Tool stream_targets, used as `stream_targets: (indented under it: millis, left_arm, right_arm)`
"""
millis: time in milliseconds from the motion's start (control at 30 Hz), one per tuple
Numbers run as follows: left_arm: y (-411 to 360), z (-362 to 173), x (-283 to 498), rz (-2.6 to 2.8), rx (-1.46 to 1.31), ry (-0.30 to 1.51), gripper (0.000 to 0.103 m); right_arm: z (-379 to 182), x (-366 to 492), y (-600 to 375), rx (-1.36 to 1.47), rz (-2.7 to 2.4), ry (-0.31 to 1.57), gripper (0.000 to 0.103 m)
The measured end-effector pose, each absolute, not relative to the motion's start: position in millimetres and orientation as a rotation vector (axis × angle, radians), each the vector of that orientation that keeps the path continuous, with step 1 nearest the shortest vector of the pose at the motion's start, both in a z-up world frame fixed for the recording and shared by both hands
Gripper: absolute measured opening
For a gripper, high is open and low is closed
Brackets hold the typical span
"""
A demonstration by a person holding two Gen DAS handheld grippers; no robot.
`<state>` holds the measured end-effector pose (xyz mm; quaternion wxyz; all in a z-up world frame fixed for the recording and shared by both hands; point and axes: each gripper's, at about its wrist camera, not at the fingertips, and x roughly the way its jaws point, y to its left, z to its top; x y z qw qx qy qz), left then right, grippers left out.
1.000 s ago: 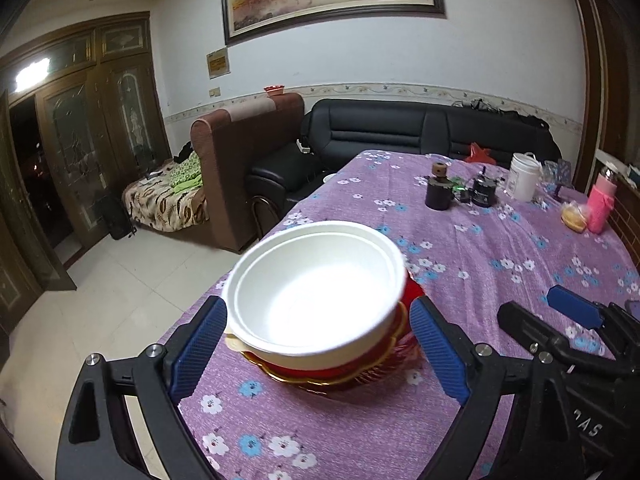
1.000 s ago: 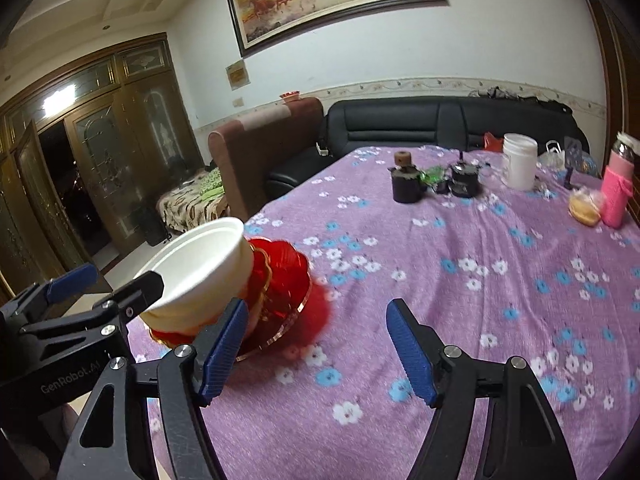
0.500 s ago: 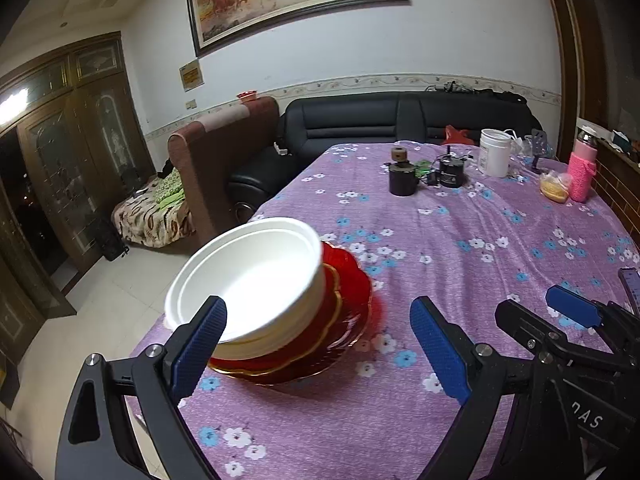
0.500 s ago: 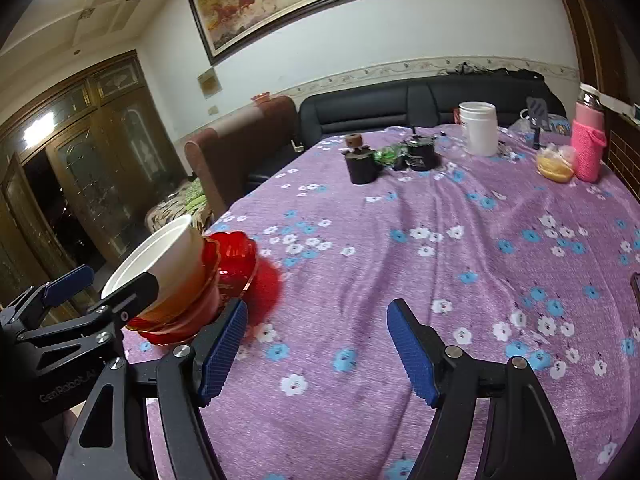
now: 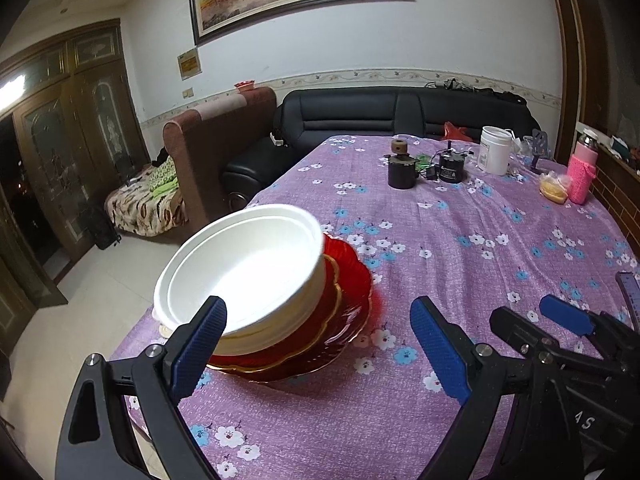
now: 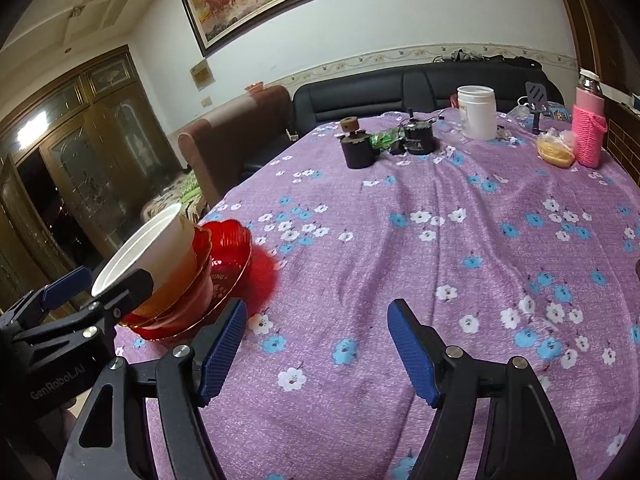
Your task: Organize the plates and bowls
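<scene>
White bowls (image 5: 244, 268) nest on a stack of red, gold-rimmed plates (image 5: 348, 300) near the table's left edge. The stack leans to the left. My left gripper (image 5: 316, 320) is open just short of the stack. Its left finger (image 5: 200, 340) overlaps the bowls' near rim, and the pads do not press on anything. In the right wrist view the white bowls (image 6: 160, 248) and red plates (image 6: 228, 258) sit at the left, with the left gripper (image 6: 96, 284) in front of them. My right gripper (image 6: 316, 320) is open over bare tablecloth, to the right of the stack.
The purple floral tablecloth (image 6: 440, 240) covers the table. At the far end stand a dark jar (image 6: 358, 148), a black device (image 6: 420, 138), a white tub (image 6: 476, 112), a pink bottle (image 6: 588, 132) and a food bag (image 6: 554, 150). A sofa (image 5: 384, 112) and a tiled floor lie beyond.
A second ago the stack sat between the left gripper's fingers. The left gripper has since drawn back and the stack now sits left of centre. The right gripper rolled and dropped slightly.
</scene>
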<state>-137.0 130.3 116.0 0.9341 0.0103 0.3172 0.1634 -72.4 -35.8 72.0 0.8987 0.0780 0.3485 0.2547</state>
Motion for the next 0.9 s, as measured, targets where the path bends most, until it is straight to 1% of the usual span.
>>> stream_targets:
  millis: [500,900]
  left_arm:
    - [185,109,-156,0.342,-0.114,0.653,0.093]
    - [204,103,-166,0.357,-0.134,0.661,0.093]
  right_arm:
    - [59,-92,10,0.189,0.537,0.754,0.078]
    - [60,-102,42,0.137,0.572,0.757,0.078]
